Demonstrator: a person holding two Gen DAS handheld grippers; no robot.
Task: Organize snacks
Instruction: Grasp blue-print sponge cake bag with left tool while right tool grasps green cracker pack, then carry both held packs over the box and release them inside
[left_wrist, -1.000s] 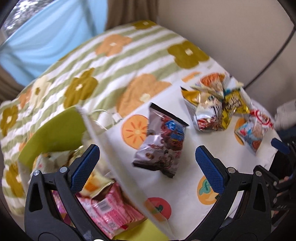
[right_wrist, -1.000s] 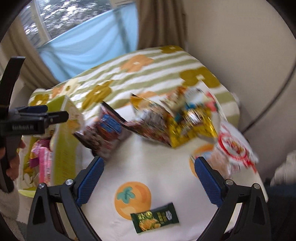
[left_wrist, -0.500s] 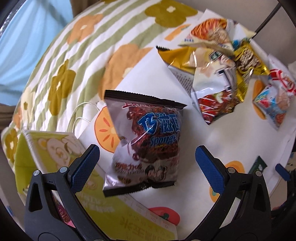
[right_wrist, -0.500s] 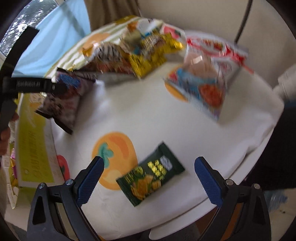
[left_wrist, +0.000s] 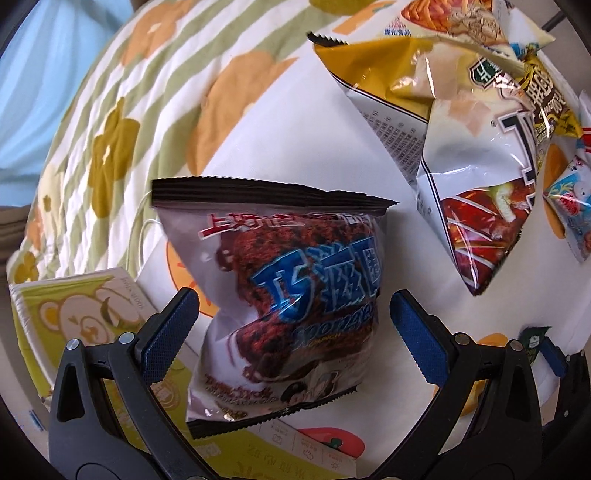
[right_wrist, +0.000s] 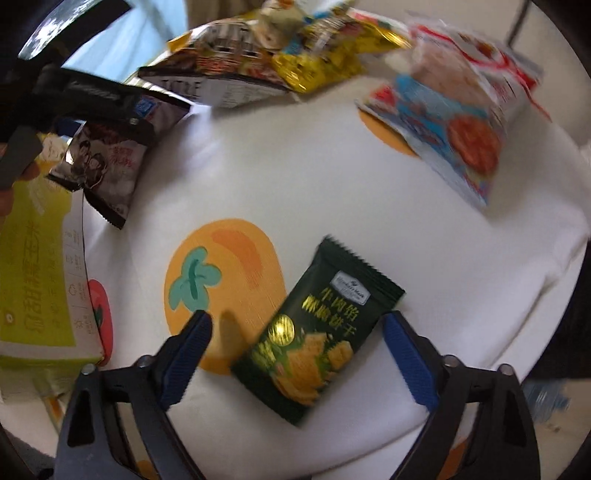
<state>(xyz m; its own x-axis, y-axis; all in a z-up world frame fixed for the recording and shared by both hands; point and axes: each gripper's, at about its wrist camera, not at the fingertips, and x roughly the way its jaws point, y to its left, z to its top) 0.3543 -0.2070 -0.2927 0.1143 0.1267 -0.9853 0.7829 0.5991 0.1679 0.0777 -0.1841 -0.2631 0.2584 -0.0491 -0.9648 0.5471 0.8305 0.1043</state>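
Snacks lie scattered on the fruit-printed white tabletop, so each wide-open hand-held gripper straddles 1 for pickup: left hand-held gripper around the silver-and-brown foil cake bag, right hand-held gripper around the dark-green biscuit packet.

Each claw, left and right, has black plastic arms, silver screws and blue cross-hatched finger pads.

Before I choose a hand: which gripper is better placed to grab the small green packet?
Right. The right gripper is open with the green packet between its fingers; the left gripper brackets the chocolate bag.
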